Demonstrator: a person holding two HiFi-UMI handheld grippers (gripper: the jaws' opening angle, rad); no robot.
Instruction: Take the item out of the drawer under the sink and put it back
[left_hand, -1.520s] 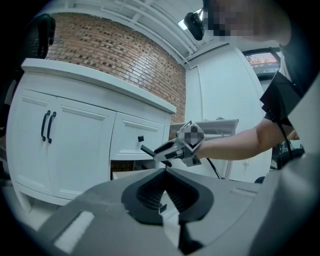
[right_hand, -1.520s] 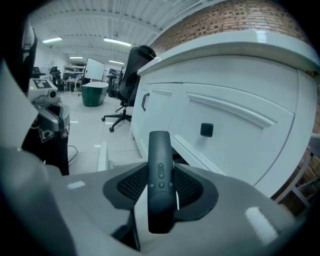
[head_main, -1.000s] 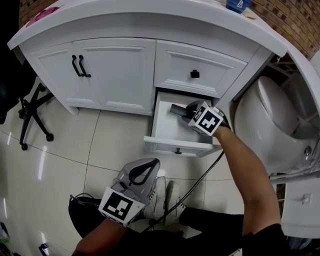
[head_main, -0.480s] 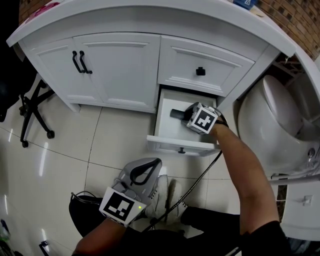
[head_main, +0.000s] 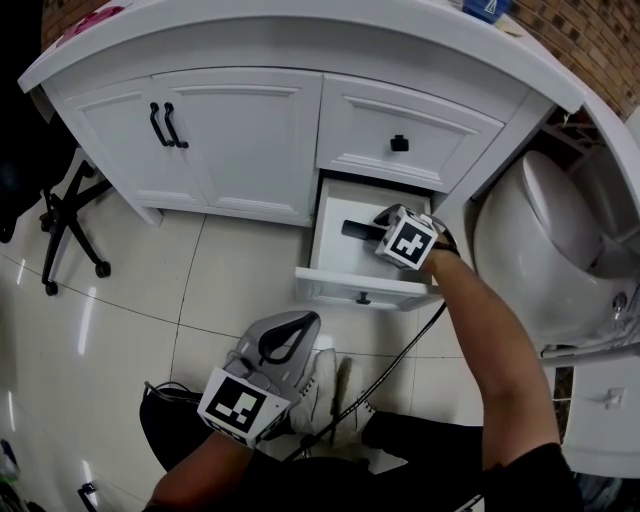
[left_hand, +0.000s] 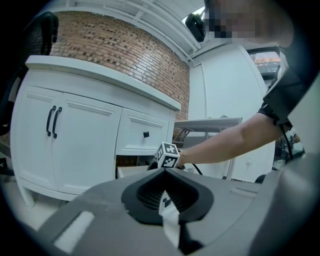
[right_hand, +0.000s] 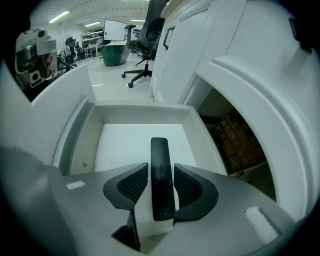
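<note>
The lower drawer (head_main: 330, 283) under the sink counter stands pulled open, its white inside (right_hand: 145, 107) bare. My right gripper (head_main: 382, 226) reaches into it from the right, shut on a slim black remote-like item (head_main: 357, 230). In the right gripper view the item (right_hand: 160, 150) lies lengthwise between the two dark pads (right_hand: 131, 186), which touch its sides, and it points at the drawer's far wall. My left gripper (head_main: 298, 325) hangs low above the floor tiles, shut with nothing in it; its closed tips (left_hand: 164, 171) point toward the cabinet.
A closed drawer with a black knob (head_main: 400, 143) sits above the open one, and double doors with black handles (head_main: 162, 125) are to its left. A white toilet (head_main: 540, 250) stands close on the right. An office chair base (head_main: 60, 215) is at far left. Shoes (head_main: 330, 395) and a cable lie below.
My right gripper and the black item have shifted slightly left over the drawer. The left gripper has stayed where it was.
</note>
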